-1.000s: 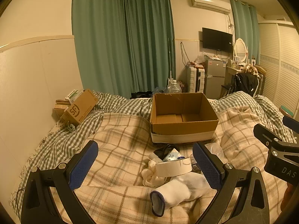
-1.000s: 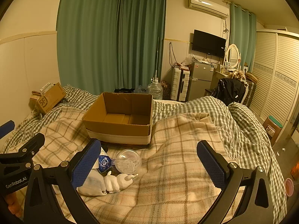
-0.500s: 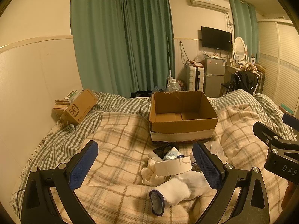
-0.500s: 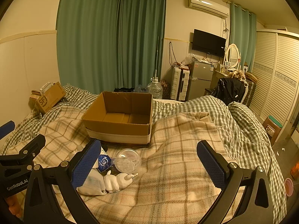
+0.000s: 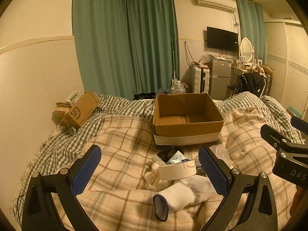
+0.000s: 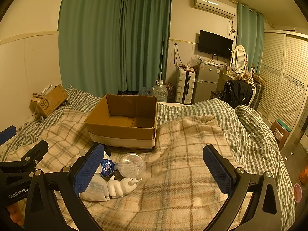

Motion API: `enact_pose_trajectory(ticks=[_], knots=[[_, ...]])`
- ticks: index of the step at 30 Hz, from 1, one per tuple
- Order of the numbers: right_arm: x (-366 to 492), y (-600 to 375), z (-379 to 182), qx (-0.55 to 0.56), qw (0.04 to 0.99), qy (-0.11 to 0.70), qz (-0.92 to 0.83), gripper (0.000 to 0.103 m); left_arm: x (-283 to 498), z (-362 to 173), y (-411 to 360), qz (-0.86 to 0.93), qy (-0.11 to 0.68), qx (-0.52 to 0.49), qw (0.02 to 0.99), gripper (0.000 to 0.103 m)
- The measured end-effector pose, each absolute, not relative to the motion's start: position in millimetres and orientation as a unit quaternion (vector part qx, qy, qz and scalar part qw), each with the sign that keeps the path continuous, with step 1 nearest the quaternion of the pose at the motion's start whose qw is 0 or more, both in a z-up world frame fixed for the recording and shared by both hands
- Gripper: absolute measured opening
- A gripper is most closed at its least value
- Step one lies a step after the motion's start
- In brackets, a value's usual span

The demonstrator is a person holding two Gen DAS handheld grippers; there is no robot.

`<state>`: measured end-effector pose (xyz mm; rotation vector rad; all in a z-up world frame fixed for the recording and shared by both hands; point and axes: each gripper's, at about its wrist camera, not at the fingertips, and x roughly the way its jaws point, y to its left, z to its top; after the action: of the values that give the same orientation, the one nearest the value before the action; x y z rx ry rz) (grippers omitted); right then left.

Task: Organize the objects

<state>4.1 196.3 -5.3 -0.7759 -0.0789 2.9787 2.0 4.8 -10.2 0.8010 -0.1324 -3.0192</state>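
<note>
Little is changing since a second ago: both views are sitting almost as before, with the cardboard box (image 5: 187, 123) creeping only slightly in the left view. That open box is resting on the plaid blanket (image 6: 184, 154), and nothing is showing inside it. Just in front of the box a small pile is waiting: a white sock (image 5: 182, 194), a cream cloth (image 5: 154, 179), a tape roll (image 5: 177, 170), a clear round tub (image 6: 131, 165), and a small blue packet (image 6: 106, 166) that is hard to read. The left gripper (image 5: 150, 169) is hovering wide open and empty over the pile; the right gripper (image 6: 154, 171) is likewise spread and holding nothing. Sorting seems to be just starting; next, one gripper likely needs to drop onto a pile item and close.
</note>
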Motion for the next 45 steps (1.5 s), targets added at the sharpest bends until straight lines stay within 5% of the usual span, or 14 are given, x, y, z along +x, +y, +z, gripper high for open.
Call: enact_pose_trajectory(ticks=[23,38,39,41,45], knots=[[22,205,7,-0.238,0.037,-0.017,0.97,0.103,14,-3,12,-0.964,-0.042,0.263,-0.008,0.103],[0,215,-26,-0.29,0.036,-0.009,0.956,0.103,-33,-99,32,-0.901,-0.032,0.426,-0.073,0.102],[-3,215,-29,-0.295,0.036,-0.009,0.955,0.103,-38,-110,34,-0.893,-0.027,0.442,-0.084,0.1],[-7,214,-35,-0.303,0.035,-0.01,0.952,0.103,-43,-121,35,-0.879,-0.005,0.462,-0.12,0.071],[-13,213,-45,-0.319,0.036,-0.014,0.947,0.103,-34,-112,32,-0.885,0.004,0.444,-0.14,0.047]])
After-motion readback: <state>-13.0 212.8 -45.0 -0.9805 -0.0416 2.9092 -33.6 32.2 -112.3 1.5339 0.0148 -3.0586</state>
